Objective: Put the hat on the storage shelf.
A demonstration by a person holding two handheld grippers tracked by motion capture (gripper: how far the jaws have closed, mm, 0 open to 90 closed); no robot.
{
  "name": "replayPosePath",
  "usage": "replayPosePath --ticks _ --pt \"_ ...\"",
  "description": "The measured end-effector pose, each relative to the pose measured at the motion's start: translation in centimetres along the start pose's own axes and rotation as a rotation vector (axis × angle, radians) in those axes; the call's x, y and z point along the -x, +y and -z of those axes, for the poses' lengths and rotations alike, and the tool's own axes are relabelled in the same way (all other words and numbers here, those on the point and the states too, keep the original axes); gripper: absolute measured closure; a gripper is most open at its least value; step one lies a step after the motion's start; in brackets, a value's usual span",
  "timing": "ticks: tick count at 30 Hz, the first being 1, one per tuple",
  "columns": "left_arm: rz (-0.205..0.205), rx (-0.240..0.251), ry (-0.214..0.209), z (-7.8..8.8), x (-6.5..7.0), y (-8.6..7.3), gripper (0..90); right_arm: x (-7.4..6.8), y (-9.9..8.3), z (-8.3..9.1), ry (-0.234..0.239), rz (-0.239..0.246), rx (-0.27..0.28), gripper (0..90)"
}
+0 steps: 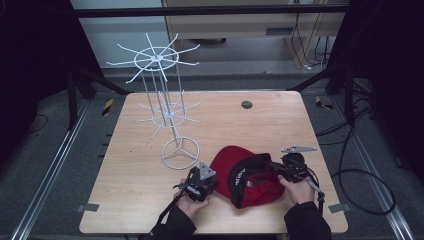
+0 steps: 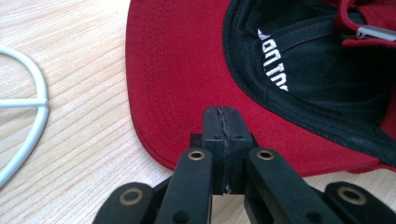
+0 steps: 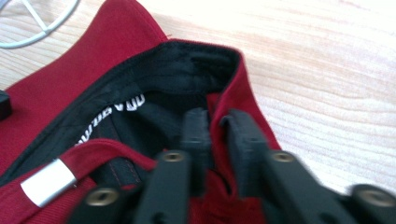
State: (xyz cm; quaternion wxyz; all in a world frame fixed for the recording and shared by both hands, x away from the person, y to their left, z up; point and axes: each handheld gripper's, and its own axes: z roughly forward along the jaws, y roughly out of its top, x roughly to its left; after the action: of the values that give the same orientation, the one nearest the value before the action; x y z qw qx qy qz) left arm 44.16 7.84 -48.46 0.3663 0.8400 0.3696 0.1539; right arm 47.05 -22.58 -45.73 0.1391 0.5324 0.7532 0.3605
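Observation:
A red cap (image 1: 225, 160) lies upside down on the wooden table (image 1: 280, 120), its black lining with white lettering facing up. My left gripper (image 1: 215, 181) is at the brim's near-left edge. In the left gripper view its jaws (image 2: 223, 114) are pressed together over the red brim (image 2: 177, 79), with no fabric seen between the pads. My right gripper (image 1: 274, 168) is at the cap's right side. In the right gripper view it (image 3: 217, 121) straddles the cap's rim (image 3: 243, 88), one jaw inside on the lining, one outside, and is shut on the red fabric.
A tall white wire rack (image 1: 165, 100) with two tiers of spokes stands behind the cap on a ring base (image 1: 180, 152). A small dark disc (image 1: 247, 104) lies at the table's far side. The cap's strap carries a metal buckle (image 3: 48, 182).

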Motion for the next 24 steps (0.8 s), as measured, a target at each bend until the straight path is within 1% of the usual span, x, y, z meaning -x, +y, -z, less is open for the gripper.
replayPosePath --ticks 1,2,4,9,13,14,15,16,20,23,24 --pt "0.005 0.000 0.000 -0.1 0.0 -0.1 89.8 0.0 0.1 0.2 -0.006 0.010 0.017 86.8" --pt "-0.001 -0.008 0.003 -0.2 0.0 -0.1 89.8 -0.1 0.2 0.5 -0.002 0.011 0.032 87.0" --pt "0.006 -0.007 0.007 -0.4 0.0 -0.1 89.8 -0.2 0.4 1.1 0.001 0.025 0.060 87.2" --pt "0.012 -0.003 0.006 -0.7 -0.1 -0.1 89.9 -0.6 1.0 2.4 0.028 0.056 0.135 87.4" --pt "0.022 0.012 0.004 -1.0 -0.2 -0.1 89.9 -1.4 1.5 3.6 0.073 0.098 0.202 87.5" --pt "0.023 0.014 0.001 -1.0 -0.2 -0.1 89.9 -1.7 1.5 3.9 0.088 0.106 0.213 87.4" --pt "0.023 0.014 0.001 -1.0 -0.2 -0.1 89.9 -1.7 1.5 3.9 0.088 0.106 0.213 87.4" --pt "0.031 0.020 -0.003 -1.1 -0.2 -0.1 89.9 -2.3 1.6 4.4 0.121 0.144 0.233 87.5" --pt "0.037 0.026 0.002 -1.2 -0.3 -0.1 89.9 -3.7 1.2 4.5 0.170 0.205 0.229 87.4" --pt "0.048 0.034 -0.001 -1.3 -0.4 -0.1 90.0 -4.6 0.5 4.2 0.210 0.225 0.212 87.4" --pt "0.055 0.037 0.000 -1.4 -0.5 -0.1 90.0 -4.8 0.2 4.0 0.214 0.234 0.205 87.4"
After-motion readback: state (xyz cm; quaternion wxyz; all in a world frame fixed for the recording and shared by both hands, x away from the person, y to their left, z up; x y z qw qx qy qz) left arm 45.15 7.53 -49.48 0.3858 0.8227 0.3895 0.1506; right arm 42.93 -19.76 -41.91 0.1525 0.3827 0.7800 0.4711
